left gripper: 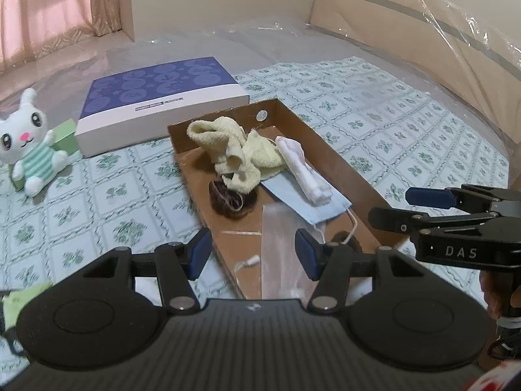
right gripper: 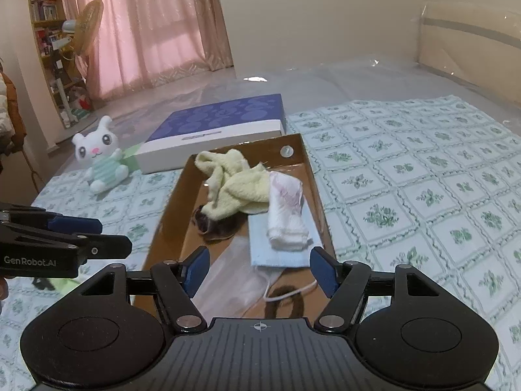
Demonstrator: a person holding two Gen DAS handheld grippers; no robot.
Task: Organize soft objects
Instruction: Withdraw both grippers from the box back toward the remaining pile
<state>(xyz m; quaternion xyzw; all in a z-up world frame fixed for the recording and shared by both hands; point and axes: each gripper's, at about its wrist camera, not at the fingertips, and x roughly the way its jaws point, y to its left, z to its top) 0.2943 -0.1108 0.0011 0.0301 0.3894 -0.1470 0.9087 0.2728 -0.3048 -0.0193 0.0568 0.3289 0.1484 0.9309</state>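
My left claw (left gripper: 252, 255) open, empty, over near end of cardboard tray (left gripper: 329, 150); yellow towel (left gripper: 234, 150), blue mask (left gripper: 306, 198) ahead.

Bed (right gripper: 423, 176) under a green-and-white floral checked cover; clear plastic sheeting (right gripper: 325, 78) past the cover's far edge. Headboard (left gripper: 423, 26) to the bed's right, also plastic-wrapped. Plain cream wall (right gripper: 309, 9) beyond the bed. Pink curtains (right gripper: 146, 26) left of that wall, daylight glowing through. Crowded bookshelf (right gripper: 49, 32) and standing fan (right gripper: 88, 22) left of the curtains.

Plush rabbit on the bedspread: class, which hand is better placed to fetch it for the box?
Probably left. The plush rabbit sits left of the box, nearer the open left tongs.
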